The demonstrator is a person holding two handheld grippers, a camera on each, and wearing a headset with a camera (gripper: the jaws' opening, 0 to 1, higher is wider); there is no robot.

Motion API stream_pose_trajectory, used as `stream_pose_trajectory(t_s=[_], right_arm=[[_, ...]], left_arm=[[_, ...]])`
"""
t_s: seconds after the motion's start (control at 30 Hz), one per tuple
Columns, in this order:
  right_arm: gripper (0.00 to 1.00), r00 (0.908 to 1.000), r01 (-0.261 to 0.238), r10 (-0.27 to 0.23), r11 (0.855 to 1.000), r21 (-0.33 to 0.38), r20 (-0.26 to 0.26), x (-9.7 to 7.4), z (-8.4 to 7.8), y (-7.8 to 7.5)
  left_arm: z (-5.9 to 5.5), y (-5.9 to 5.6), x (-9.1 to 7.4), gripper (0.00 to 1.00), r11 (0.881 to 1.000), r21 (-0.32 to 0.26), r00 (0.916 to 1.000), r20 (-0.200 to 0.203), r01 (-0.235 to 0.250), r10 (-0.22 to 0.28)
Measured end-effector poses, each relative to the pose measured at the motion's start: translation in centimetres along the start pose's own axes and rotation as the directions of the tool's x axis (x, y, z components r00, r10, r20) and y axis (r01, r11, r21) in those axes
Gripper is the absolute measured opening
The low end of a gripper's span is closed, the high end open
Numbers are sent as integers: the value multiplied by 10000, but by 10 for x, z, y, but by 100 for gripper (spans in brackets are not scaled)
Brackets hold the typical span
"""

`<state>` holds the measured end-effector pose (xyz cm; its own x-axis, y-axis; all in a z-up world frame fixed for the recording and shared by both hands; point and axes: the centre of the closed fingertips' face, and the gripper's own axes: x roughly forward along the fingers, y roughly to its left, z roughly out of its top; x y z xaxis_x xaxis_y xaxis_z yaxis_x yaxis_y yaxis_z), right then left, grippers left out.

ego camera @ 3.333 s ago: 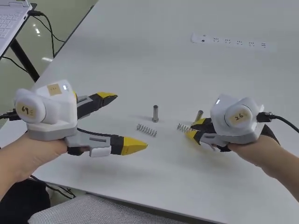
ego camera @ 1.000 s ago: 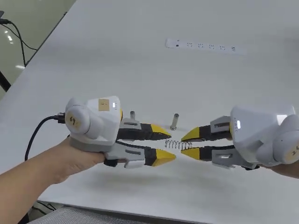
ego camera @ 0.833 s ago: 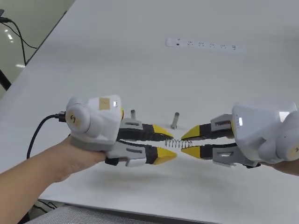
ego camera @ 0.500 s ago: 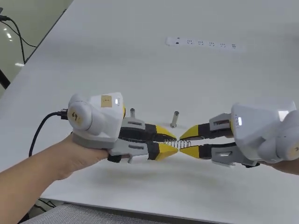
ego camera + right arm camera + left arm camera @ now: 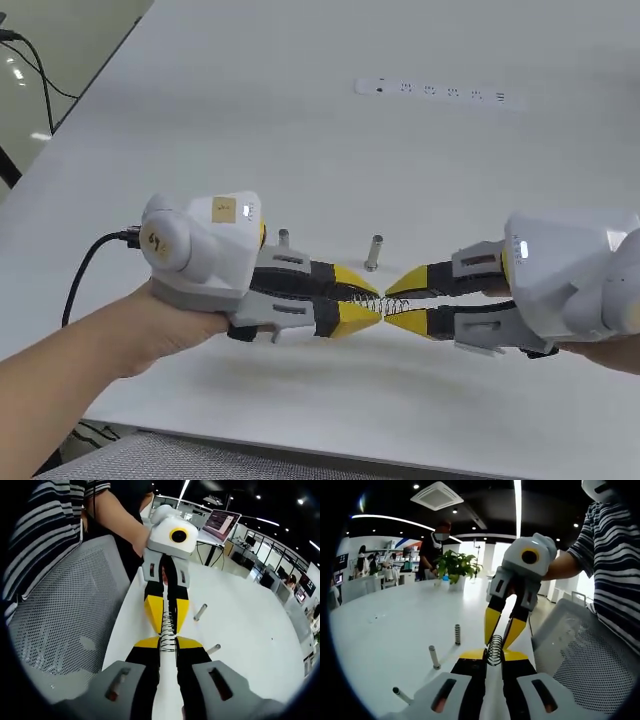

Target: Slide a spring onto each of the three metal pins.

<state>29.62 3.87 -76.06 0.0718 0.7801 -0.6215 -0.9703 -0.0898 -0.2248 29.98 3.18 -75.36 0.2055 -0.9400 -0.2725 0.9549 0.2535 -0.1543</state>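
Note:
A small steel spring (image 5: pixel 384 304) hangs in the air over the white table (image 5: pixel 300 130), gripped from both ends. My left gripper (image 5: pixel 370 300) comes in from the left, shut on one end, while my right gripper (image 5: pixel 395 302) faces it tip to tip, shut on the other end. In the left gripper view the spring (image 5: pixel 494 647) sits between my own jaws, with the right gripper (image 5: pixel 497 644) above it. Two upright metal pins (image 5: pixel 284 238) (image 5: pixel 374 252) stand just behind the tips. One pin (image 5: pixel 457 634) carries a spring; two others (image 5: pixel 434 656) (image 5: pixel 401 695) are bare.
A white power strip (image 5: pixel 440 94) lies at the far side of the table. A black cable (image 5: pixel 95 265) trails from the left gripper. A grey mesh chair (image 5: pixel 60 615) sits against the table's near edge. People and a potted plant (image 5: pixel 457 567) are in the background.
My left gripper has moved right toward the right gripper and closed its jaws on the free end of the spring. The right gripper has stayed about where it was.

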Motion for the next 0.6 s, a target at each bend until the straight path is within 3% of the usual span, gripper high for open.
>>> stream_pose_trajectory(t_s=[0.3,0.6], right_arm=[[13,9997,-74,58,9976,691,230,-3,-2,4],[14,10000,-34,26,9967,808,94,-7,-10,5]], left_arm=[[-1,-4,2,7,9990,-232,9992,32,394,-393],[-5,-3,1,7,9983,-316,9987,-99,496,-499]])
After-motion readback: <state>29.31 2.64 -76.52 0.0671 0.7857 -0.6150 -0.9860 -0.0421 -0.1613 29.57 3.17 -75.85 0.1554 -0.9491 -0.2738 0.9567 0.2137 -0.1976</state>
